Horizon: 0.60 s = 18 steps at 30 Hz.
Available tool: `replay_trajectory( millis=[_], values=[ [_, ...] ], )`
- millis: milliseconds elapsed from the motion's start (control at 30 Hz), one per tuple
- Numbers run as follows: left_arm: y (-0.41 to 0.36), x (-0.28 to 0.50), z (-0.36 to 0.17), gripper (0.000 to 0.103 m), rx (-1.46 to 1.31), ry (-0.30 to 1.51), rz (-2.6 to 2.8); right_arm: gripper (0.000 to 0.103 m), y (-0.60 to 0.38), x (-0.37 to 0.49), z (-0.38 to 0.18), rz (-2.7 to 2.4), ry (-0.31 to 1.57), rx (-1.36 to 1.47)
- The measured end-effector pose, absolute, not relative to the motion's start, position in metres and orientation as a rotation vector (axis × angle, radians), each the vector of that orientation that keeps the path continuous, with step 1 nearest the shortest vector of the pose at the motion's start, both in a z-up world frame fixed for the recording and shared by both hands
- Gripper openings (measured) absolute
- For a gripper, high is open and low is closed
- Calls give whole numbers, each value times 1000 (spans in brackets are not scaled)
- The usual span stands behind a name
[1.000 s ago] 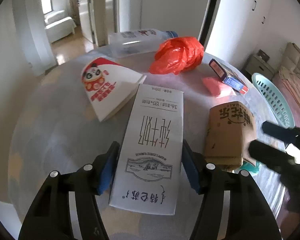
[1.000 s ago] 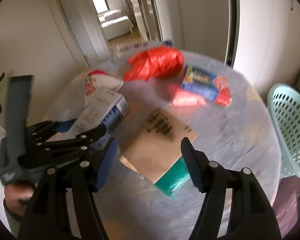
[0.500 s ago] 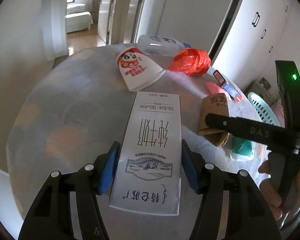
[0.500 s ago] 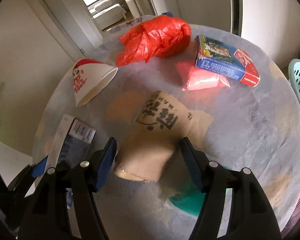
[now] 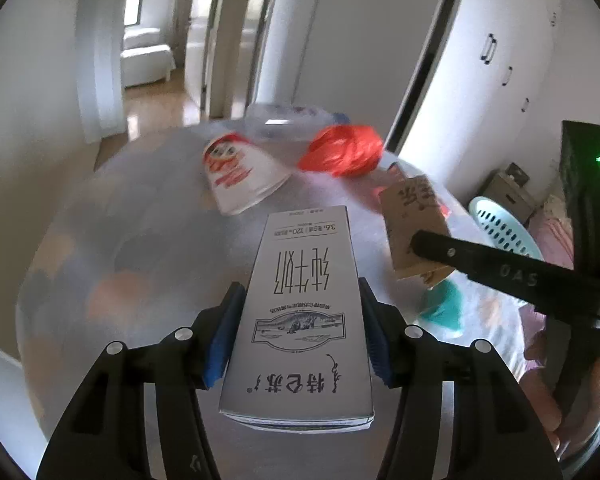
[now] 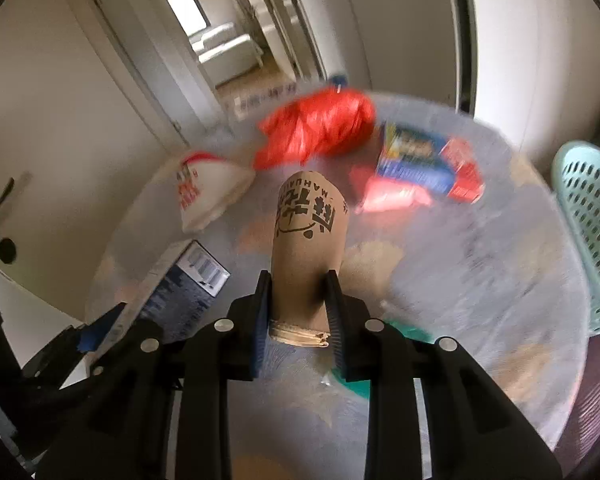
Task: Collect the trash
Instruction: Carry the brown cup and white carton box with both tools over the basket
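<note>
Closing jaws pinch carton (image 5: pixel 300 312) and paper bag (image 6: pixel 306 240) above table (image 6: pixel 480 280)

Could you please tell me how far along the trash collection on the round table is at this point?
Nothing shows as binned yet; the basket interior can't be seen fully. In hand: the left hand-held gripper, jaws closing, holds the milk carton, and the right hand-held gripper, jaws closing, clamps the brown paper cup. Left on the table: the white paper cup, red plastic bag, blue box, pink packet, green wrapper and plastic bottle.
</note>
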State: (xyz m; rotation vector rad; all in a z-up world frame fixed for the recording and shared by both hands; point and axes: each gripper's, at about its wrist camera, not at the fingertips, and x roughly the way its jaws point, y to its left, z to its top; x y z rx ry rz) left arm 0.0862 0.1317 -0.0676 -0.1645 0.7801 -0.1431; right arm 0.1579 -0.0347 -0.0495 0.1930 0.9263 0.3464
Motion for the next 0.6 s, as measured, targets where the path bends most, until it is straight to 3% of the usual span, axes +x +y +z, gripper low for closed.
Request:
replay_trajectory(
  millis=[267,600],
  values=[
    [75,94,-38,54,-77,713,-223,24,-94,145,-6,254,802,236],
    [-24,118,-22,54,-13,690,-379,24,-208,135,5,78,746,336]
  ],
)
